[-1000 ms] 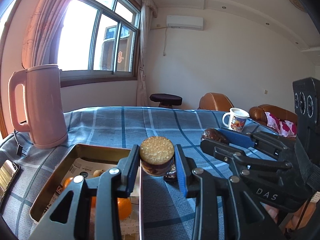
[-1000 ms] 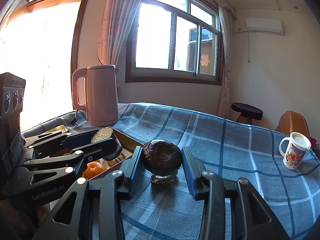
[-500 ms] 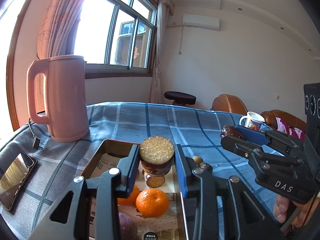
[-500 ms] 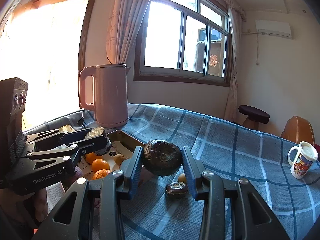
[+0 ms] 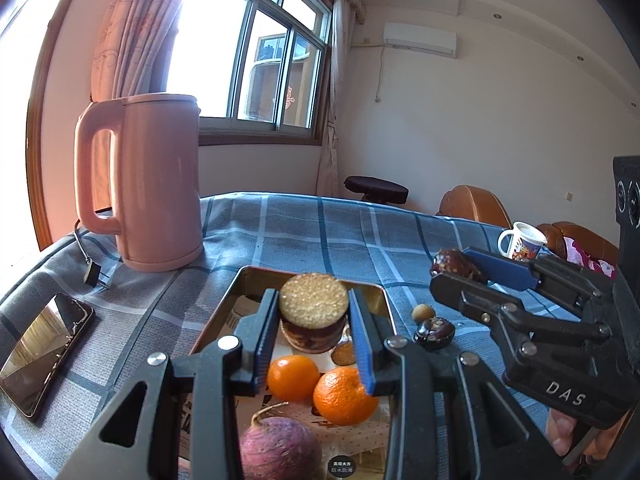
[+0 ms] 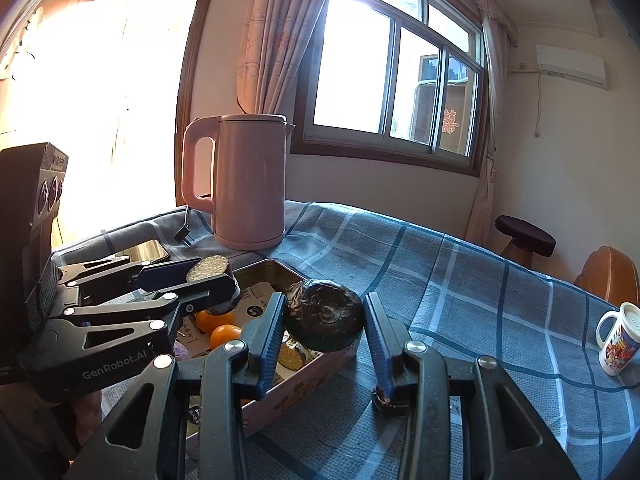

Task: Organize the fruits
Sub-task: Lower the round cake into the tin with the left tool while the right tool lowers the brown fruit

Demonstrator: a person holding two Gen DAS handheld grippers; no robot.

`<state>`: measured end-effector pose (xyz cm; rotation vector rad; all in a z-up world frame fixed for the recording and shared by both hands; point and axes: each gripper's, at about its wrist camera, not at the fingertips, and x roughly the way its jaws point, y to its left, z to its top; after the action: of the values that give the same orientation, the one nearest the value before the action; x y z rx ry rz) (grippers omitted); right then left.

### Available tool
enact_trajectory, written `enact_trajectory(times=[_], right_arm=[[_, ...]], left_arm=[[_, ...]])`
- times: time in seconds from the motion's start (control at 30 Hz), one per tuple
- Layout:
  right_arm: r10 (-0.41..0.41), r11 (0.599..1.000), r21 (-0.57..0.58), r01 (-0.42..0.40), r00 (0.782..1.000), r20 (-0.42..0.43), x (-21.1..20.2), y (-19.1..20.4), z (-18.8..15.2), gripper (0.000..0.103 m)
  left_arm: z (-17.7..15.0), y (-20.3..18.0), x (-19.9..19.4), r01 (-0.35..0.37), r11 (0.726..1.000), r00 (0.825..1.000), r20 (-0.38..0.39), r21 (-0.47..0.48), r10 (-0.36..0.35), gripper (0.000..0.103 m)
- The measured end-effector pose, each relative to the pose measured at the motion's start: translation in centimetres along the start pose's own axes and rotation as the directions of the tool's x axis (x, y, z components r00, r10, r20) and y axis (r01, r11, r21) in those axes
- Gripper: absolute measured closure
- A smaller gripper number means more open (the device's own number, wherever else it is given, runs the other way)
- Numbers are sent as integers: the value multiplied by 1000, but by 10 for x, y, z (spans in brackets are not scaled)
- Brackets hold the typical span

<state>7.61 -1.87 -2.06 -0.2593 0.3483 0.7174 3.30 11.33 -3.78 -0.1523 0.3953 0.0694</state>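
My left gripper (image 5: 314,316) is shut on a halved dark fruit (image 5: 314,304) with a tan cut face up, held above the gold tray (image 5: 240,276). Below it in the tray lie two oranges (image 5: 345,394) and a purple round fruit (image 5: 280,450). My right gripper (image 6: 324,320) is shut on a dark wrinkled round fruit (image 6: 326,316), hanging over the tray's right wall (image 6: 296,384). In the right wrist view the left gripper (image 6: 214,276) shows at the left, over the tray.
A pink kettle (image 5: 152,184) stands behind the tray, with a phone (image 5: 44,352) to its left. A dark fruit (image 5: 434,333) and a small tan one (image 5: 423,313) lie on the blue checked cloth right of the tray. A mug (image 6: 618,344) stands far right.
Both grippers have carried their fruits to the left. The left one went from the tray's right edge to above the oranges; the right one went from over the cloth to the tray's edge.
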Motion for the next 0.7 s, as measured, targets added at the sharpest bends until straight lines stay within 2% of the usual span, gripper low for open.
enact_trajectory(times=[0.7], right_arm=[[63, 996, -54, -66, 997, -50, 23, 41, -4, 62]], left_arm=[[-4, 28, 3, -32, 999, 998, -63, -25, 30, 67]])
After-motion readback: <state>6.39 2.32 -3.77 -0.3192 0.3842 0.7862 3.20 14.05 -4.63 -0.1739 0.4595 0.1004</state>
